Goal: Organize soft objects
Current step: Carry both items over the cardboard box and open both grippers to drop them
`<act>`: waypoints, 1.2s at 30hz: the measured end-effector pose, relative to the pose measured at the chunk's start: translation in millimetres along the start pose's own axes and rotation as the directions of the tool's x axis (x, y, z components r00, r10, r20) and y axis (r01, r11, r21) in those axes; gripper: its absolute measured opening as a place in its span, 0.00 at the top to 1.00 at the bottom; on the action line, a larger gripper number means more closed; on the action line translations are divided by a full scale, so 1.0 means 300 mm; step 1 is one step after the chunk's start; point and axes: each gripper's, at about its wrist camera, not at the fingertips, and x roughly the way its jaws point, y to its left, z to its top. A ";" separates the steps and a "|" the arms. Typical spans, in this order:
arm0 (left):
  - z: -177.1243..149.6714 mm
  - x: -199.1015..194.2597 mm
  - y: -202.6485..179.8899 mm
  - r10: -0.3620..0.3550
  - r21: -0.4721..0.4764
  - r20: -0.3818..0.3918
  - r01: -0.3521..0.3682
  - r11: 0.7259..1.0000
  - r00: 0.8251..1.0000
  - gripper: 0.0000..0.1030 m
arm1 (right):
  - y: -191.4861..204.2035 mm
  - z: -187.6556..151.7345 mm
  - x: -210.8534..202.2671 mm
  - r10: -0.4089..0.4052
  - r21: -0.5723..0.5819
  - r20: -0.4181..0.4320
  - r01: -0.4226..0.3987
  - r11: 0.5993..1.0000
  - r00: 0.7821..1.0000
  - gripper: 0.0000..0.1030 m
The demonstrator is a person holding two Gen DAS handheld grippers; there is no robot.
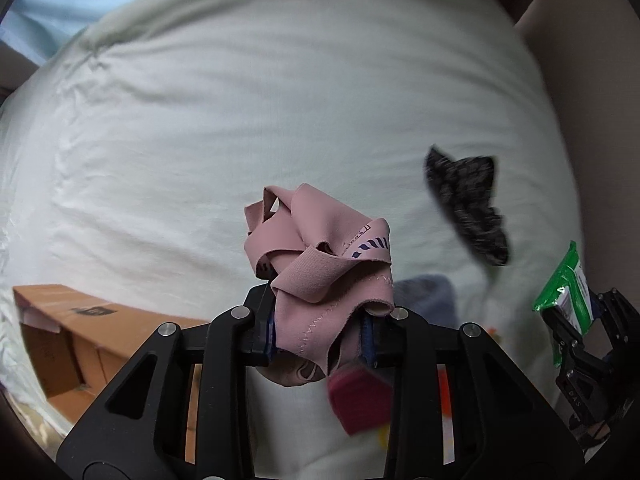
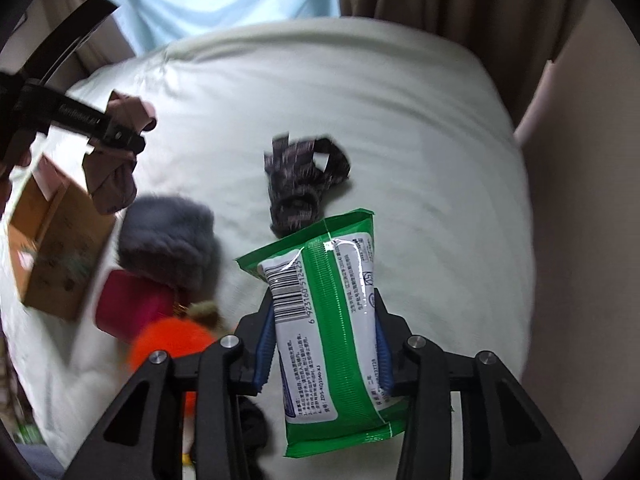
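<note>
Left gripper (image 1: 320,316) clamps a pink garment (image 1: 320,264), right gripper (image 2: 324,344) a green packet (image 2: 332,320); cardboard box's (image 2: 52,248) contents unclear

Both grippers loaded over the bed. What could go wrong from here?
1. The pink garment is bunched loosely in the left gripper, with loops hanging free; a loop could snag or the bundle may slip.
2. The green wipes pack sits slightly tilted in the right gripper, pinched across its smooth middle; it may slide out.
3. The cardboard box sits near the bed's edge, so a nudge might tip it.
</note>
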 end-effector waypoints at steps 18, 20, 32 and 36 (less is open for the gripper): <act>-0.227 -0.767 0.264 -0.050 -0.028 0.259 0.059 0.998 0.965 0.73 | 0.433 0.300 -0.677 0.007 0.131 0.183 -0.031 0.991 0.983 0.63; -0.270 -0.807 0.343 -0.036 -0.038 0.266 0.048 0.998 0.963 0.73 | 0.522 0.333 -0.701 0.034 0.145 0.188 -0.062 0.987 0.982 0.63; -0.433 -0.742 0.888 -0.015 -0.142 0.190 0.043 0.989 0.982 0.73 | 1.028 0.421 -0.570 0.148 0.253 0.145 -0.182 0.950 0.978 0.63; -0.440 -0.627 1.033 -0.029 -0.145 0.137 0.049 0.988 0.990 0.73 | 1.136 0.416 -0.443 0.178 0.345 0.088 -0.198 0.918 0.980 0.63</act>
